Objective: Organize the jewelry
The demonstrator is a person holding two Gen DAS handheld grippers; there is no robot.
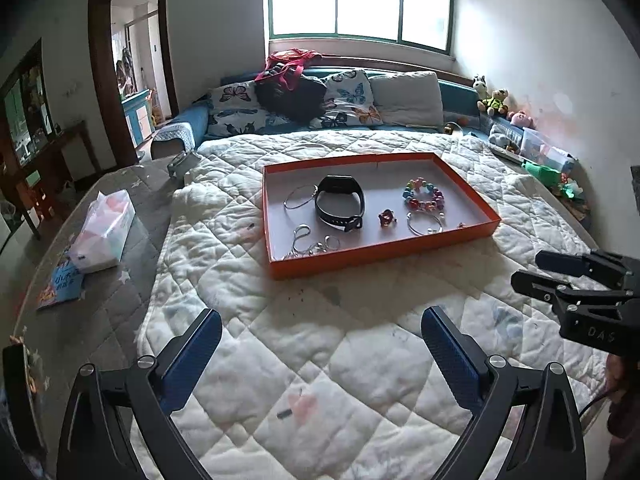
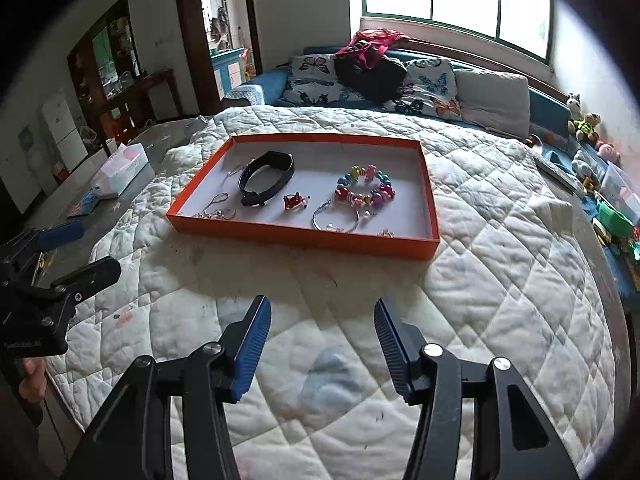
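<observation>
With all jewelry lying inside the orange tray (image 2: 308, 236) on the bed (image 2: 500, 280), both the left gripper (image 1: 322, 330) and right gripper (image 2: 323, 318) hover short of it, fingers open and empty, which fits either a start or a finish.

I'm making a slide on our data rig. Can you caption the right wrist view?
Open right hand-held gripper faces an orange tray of jewelry on a quilted bed.

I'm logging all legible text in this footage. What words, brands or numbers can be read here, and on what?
"DAS": embossed on the body of the right gripper, seen from the left wrist view.
Embossed line on the left gripper body: too blurred to read.
Blue booklet cover, coloured characters: too small and blurred to read.
Tissue pack: no readable text.
Orange tray: none visible.
</observation>
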